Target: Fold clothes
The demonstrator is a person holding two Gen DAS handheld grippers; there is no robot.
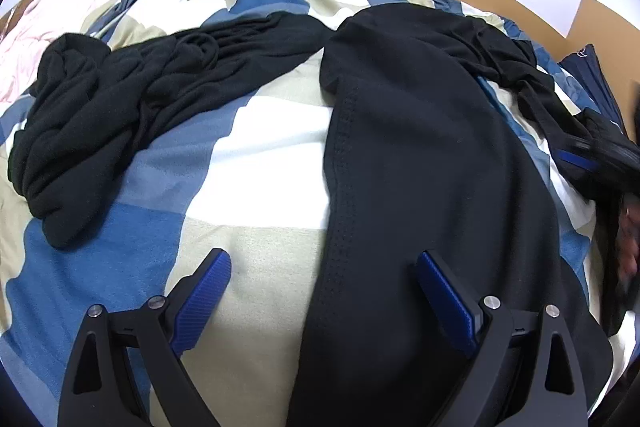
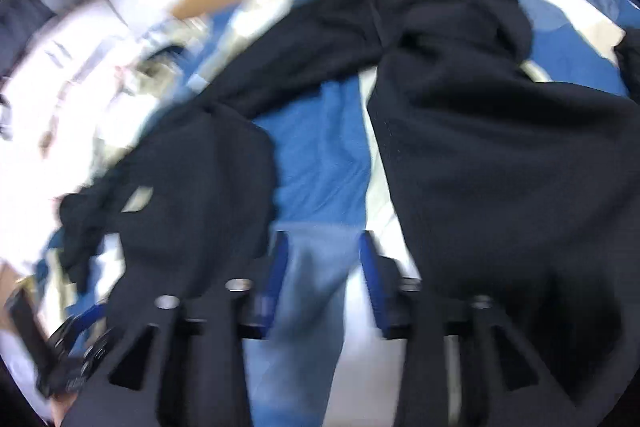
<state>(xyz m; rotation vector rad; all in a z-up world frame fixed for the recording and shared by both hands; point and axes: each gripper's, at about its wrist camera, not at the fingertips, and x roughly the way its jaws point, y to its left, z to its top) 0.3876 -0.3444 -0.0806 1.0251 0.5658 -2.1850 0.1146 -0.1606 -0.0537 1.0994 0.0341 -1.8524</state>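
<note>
Black trousers lie spread on the bed, over a blue/white/beige check cover. From the left wrist cam one leg runs straight away from the left claw, long axis near-to-far, with its stitched side seam just inside the claw's right finger. The other leg splays off to the left, bunched and wrinkled at its end. The two legs meet at the far end, so the garment makes a wide V opening toward the person.

Left claw: open wide, nothing between the pads. It hangs over the near end of the straight leg; its left pad is over bare cover and its right pad over black cloth. Contact w/ the cloth can't be told.

Right claw: frame v. blurred, jaws partly open, nothing visibly gripped, bare blue cover between the fingers. It points into the gap of the V, w/ one leg on each side. It also shows at the right edge of the left cam, near the crumpled waist/side cloth.

Judgement: the coming move turns on bringing the splayed leg over onto the straight one. Left claw looks the nearer to the straight leg's seam edge. The splayed leg's bunched end lies well off to the left of both claws, so it needs a reach across.
</note>
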